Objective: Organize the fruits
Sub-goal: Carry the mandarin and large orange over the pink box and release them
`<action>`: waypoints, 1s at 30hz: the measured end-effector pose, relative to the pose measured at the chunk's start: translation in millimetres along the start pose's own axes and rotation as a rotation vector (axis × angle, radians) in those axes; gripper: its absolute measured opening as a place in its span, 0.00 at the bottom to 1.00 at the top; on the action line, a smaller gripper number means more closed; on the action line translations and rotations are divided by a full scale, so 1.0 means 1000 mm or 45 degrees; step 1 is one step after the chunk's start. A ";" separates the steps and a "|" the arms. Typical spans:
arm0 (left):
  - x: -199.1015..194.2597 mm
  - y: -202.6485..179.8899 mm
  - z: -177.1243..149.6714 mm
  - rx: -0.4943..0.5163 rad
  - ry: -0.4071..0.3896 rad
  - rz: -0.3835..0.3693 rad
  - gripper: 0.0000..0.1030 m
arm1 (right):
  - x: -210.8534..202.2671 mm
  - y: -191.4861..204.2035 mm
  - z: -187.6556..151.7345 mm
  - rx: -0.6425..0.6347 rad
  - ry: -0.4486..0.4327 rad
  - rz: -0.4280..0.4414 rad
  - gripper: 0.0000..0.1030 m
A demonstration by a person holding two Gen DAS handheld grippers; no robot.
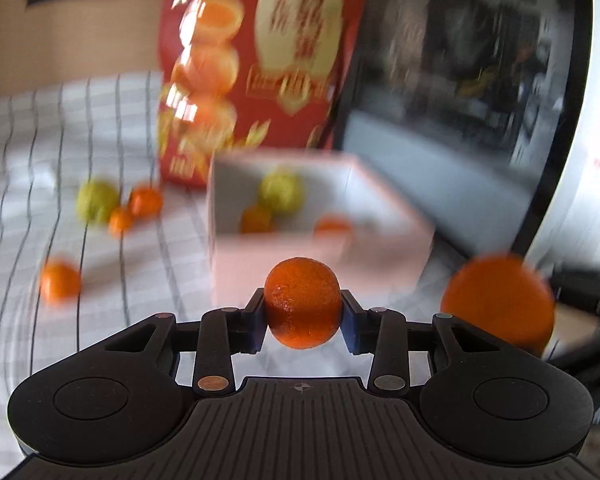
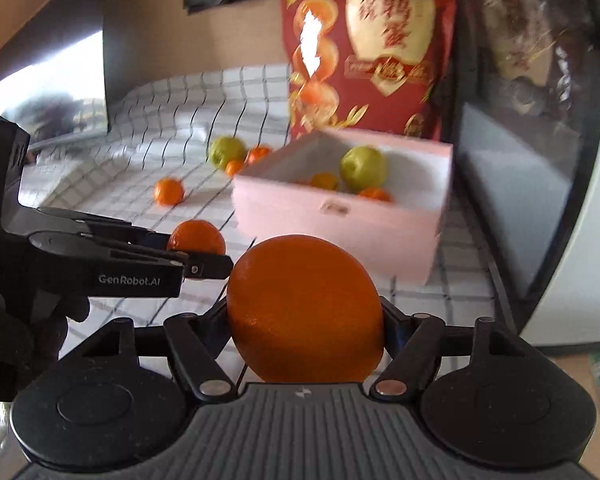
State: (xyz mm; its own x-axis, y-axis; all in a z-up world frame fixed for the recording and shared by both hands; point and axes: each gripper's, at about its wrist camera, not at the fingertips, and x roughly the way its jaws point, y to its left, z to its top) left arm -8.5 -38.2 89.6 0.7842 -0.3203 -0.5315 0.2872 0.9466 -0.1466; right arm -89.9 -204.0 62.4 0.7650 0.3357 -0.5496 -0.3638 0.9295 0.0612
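Checked white cloth covers the table, and loose fruit lies on its left part: a green fruit with two small oranges just beside it, and one lone mandarin nearer the camera, apart from the rest. Moving right, the left gripper is clenched on a small mandarin, held clear of the cloth; in the right wrist view it enters from the left, side-on. Just right of it the right gripper grips a large orange between both fingers, also lifted. Beyond both stands the pink box, open-topped, already holding a green fruit and a few small oranges.

My reading is that both hands are mid-carry, each bringing one fruit to the box. Next each fruit must clear the near wall of the box, come over the bare floor inside, and be let go low enough not to bounce.

Room is tight on the right: a dark glass panel stands just beside the box, and the red bag rises close behind it. The approach from the front and left is open, though the two grippers sit near each other and should go in one at a time
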 end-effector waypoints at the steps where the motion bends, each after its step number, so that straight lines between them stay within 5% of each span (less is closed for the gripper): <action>1: -0.001 -0.001 0.016 -0.007 -0.031 -0.015 0.41 | -0.004 -0.002 0.005 0.003 -0.017 -0.005 0.70; 5: 0.017 0.000 0.083 -0.103 -0.091 -0.058 0.41 | -0.016 -0.012 0.026 0.003 -0.059 -0.015 0.70; 8: 0.061 0.008 0.111 -0.183 0.052 -0.135 0.42 | -0.018 -0.018 0.041 0.012 -0.062 -0.030 0.70; 10: 0.079 0.014 0.114 -0.211 0.062 -0.125 0.43 | -0.015 -0.020 0.048 0.024 -0.044 -0.049 0.70; 18: 0.052 0.043 0.086 -0.265 -0.162 -0.140 0.43 | 0.005 -0.023 0.038 0.003 0.077 -0.079 0.70; 25: 0.020 0.078 0.013 -0.275 -0.092 -0.013 0.43 | 0.020 -0.014 0.037 0.034 0.131 -0.010 0.70; 30: 0.005 0.105 -0.007 -0.384 -0.097 0.028 0.43 | 0.036 -0.001 0.089 0.067 0.099 0.002 0.70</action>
State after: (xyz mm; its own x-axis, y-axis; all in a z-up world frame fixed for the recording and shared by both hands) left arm 22.1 59.6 65.6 0.8308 -0.2903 -0.4749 0.1023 0.9183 -0.3824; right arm -14.9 -179.4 117.2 0.7201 0.3264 -0.6123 -0.3353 0.9363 0.1049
